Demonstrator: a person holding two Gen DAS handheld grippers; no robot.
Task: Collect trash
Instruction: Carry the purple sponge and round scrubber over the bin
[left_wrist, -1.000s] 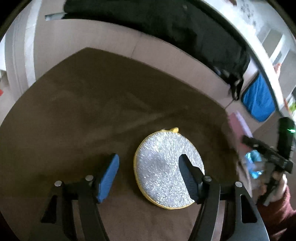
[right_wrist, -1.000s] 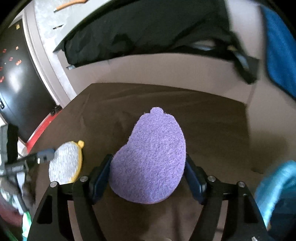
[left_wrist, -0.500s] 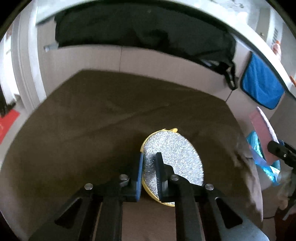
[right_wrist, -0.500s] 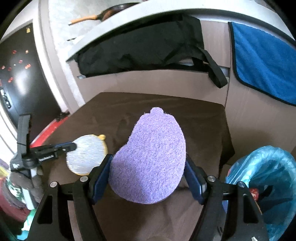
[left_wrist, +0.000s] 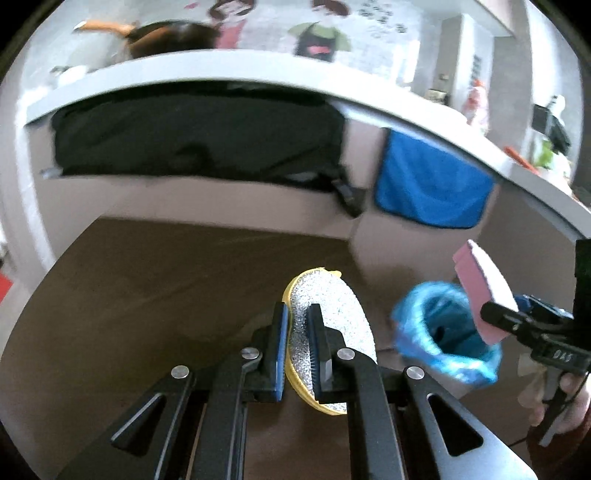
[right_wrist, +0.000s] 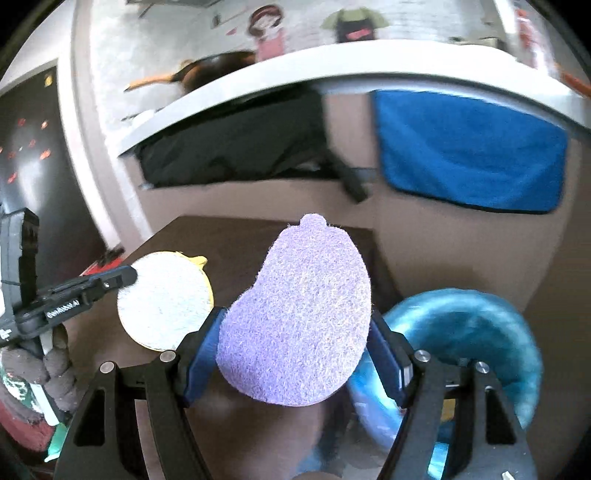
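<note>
My left gripper (left_wrist: 297, 345) is shut on the edge of a round silver scouring pad with a yellow rim (left_wrist: 332, 332) and holds it above the brown table (left_wrist: 147, 295). The pad also shows in the right wrist view (right_wrist: 162, 302). My right gripper (right_wrist: 295, 354) is shut on a purple sponge pad (right_wrist: 299, 314), held up near a blue-lined trash bin (right_wrist: 480, 332). In the left wrist view the bin (left_wrist: 439, 336) stands right of the table, with the purple pad (left_wrist: 484, 291) over it.
A black bag (left_wrist: 192, 144) and a blue towel (left_wrist: 428, 188) hang from the grey counter (left_wrist: 258, 70) behind the table. A dark panel (right_wrist: 29, 147) stands at the left.
My left gripper closed on the silver pad and lifted it off the table. My right gripper carried the purple pad to the right, toward the blue bin.
</note>
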